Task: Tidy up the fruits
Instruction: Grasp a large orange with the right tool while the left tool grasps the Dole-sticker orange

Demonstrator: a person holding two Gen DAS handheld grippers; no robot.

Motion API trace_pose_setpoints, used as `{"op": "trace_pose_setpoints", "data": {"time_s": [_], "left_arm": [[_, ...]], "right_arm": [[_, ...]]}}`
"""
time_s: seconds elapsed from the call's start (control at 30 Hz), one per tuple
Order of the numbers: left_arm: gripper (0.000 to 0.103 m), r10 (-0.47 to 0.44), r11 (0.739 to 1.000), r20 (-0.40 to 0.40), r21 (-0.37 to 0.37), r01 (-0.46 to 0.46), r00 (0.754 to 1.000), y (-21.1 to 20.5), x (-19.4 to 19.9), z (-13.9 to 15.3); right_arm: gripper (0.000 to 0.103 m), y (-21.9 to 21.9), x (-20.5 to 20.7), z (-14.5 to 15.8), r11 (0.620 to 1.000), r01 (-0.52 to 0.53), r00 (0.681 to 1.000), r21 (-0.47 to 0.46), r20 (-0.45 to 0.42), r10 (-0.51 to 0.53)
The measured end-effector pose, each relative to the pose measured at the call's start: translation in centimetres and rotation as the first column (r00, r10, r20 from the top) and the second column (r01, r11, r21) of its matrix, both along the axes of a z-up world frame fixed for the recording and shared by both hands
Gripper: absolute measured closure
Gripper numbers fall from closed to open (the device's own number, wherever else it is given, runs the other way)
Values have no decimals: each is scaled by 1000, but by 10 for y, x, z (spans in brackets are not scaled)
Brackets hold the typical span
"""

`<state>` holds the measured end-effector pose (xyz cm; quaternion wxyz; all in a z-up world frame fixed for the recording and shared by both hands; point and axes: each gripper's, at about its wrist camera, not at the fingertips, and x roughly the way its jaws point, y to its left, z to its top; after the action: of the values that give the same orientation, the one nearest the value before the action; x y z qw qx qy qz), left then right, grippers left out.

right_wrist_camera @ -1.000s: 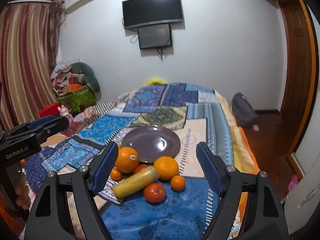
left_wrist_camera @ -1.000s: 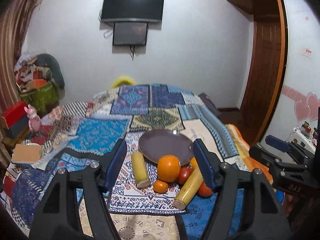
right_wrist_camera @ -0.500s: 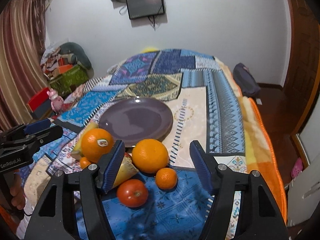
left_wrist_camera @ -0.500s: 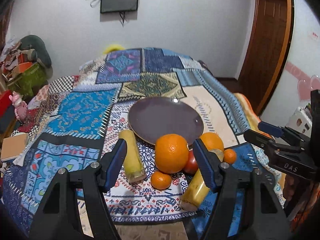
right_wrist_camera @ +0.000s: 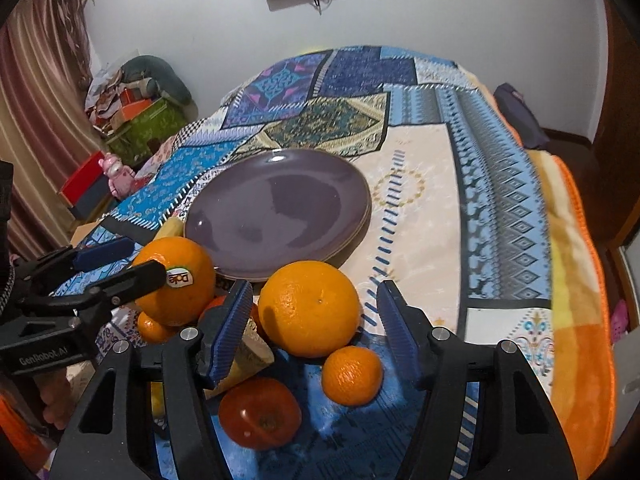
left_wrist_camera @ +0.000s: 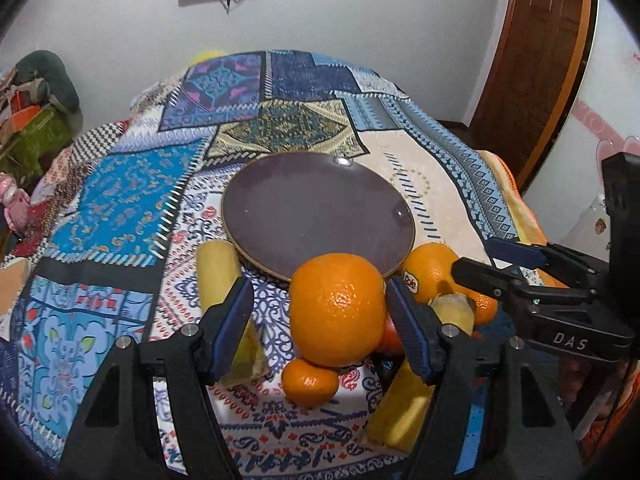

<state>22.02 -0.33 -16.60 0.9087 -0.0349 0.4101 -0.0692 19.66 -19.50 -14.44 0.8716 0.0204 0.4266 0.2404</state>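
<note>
A purple plate point(left_wrist_camera: 316, 216) lies on the patchwork bedspread, empty; it also shows in the right wrist view point(right_wrist_camera: 276, 212). In front of it sits a fruit pile. My left gripper point(left_wrist_camera: 320, 320) is open with a large orange point(left_wrist_camera: 338, 308) between its fingers. My right gripper point(right_wrist_camera: 314, 320) is open around a second large orange point(right_wrist_camera: 308, 308). That orange with a Dole sticker shows in the left wrist view point(left_wrist_camera: 430, 272). A small mandarin point(right_wrist_camera: 352, 376), a red tomato point(right_wrist_camera: 260, 412) and yellow corn pieces point(left_wrist_camera: 224, 280) lie around them.
The bedspread point(right_wrist_camera: 440, 200) slopes to an orange blanket edge point(right_wrist_camera: 576, 280) on the right. A pink toy point(right_wrist_camera: 116, 172) and boxes sit left of the bed. A wooden door point(left_wrist_camera: 532, 60) stands at the right.
Both grippers have moved forward and down toward the fruit pile. Each now has a large orange between its open fingers.
</note>
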Motion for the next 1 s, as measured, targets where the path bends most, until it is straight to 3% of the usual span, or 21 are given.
{"op": "trace_pose_setpoints", "data": {"time_s": [0.43,0.57,0.73,1.0], "left_arm": [[35,-27,999,-107,-36,23,994,-2,22,-27],[44,-49,998,-103,-47,45,993,-4,22,-27],[45,-47,999,-83,-9,46,995,-8,18,-24],[46,-32,999,-60,-21,31,998,1,9,-11]], "right_arm": [[42,5,19,-16,999,-33,995,18,-95,35],[41,5,24,-19,998,-46,989,32,-137,50],[39,4,28,-23,997,-50,981,50,-186,59],[38,5,34,-27,996,-68,970,62,-230,81]]}}
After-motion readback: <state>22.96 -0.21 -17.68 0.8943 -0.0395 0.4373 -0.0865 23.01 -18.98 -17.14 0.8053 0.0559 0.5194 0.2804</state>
